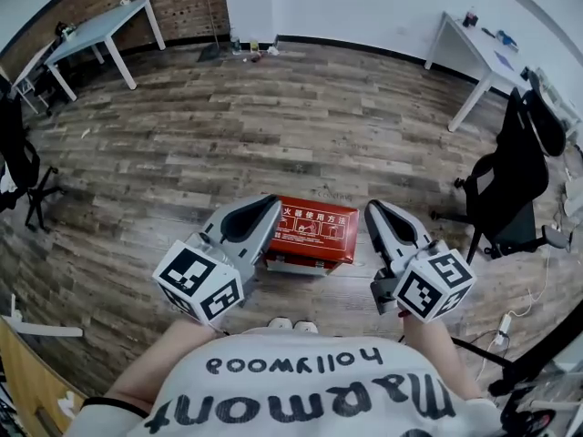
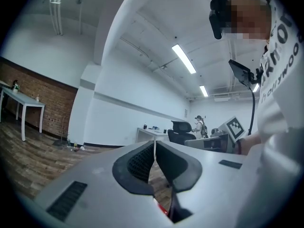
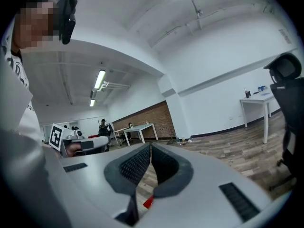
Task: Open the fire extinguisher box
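Observation:
A red fire extinguisher box [image 1: 313,225] lies flat on the wooden floor, white print on its lid, which is down. My left gripper [image 1: 271,205] hovers above its left end, jaws shut and empty. My right gripper [image 1: 373,209] hangs just right of the box's right end, also shut with nothing held. In the left gripper view the tips [image 2: 154,143] meet, with a red sliver of the box [image 2: 164,211] showing below. The right gripper view shows the same: closed tips [image 3: 150,147] and a bit of the red box [image 3: 148,202] underneath.
A black office chair [image 1: 504,194] stands to the right of the box. White tables [image 1: 100,31] sit at the back left and back right [image 1: 478,48]. Cables and a plug [image 1: 502,324] lie on the floor at the right.

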`<state>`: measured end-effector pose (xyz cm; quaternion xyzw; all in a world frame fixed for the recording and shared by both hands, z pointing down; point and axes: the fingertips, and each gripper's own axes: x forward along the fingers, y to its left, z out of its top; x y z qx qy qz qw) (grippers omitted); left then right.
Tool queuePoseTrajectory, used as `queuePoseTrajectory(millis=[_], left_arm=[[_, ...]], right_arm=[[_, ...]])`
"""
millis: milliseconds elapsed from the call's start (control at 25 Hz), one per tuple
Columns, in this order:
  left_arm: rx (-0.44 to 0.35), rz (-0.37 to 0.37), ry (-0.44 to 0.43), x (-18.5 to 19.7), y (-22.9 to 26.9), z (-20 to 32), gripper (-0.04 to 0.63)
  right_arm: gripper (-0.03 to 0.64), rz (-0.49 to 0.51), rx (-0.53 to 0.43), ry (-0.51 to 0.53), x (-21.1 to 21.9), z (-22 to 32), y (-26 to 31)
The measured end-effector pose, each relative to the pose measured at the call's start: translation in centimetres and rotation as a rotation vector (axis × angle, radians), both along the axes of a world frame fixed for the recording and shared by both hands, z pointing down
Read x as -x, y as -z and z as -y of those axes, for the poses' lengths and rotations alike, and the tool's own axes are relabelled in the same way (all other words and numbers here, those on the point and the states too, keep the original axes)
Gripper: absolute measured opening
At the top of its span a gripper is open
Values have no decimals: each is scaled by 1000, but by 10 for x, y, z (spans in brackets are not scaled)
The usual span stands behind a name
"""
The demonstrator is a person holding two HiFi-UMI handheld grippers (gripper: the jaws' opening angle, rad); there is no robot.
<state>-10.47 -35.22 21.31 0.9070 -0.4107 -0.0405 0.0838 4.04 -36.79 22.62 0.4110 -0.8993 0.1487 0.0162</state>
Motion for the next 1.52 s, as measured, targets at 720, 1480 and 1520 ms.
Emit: queuePoseTrajectory(millis=[720, 1480, 1520], left_arm=[[27, 12, -9, -7, -11, -16, 17], [54, 36, 17, 3, -21, -39, 17], [54, 34, 19, 4, -20, -38, 17]], right_arm=[[15, -13, 27, -30, -16, -19, -9], [9, -29, 55, 6, -10, -41, -19], [9, -28, 52, 7, -10, -41, -18]])
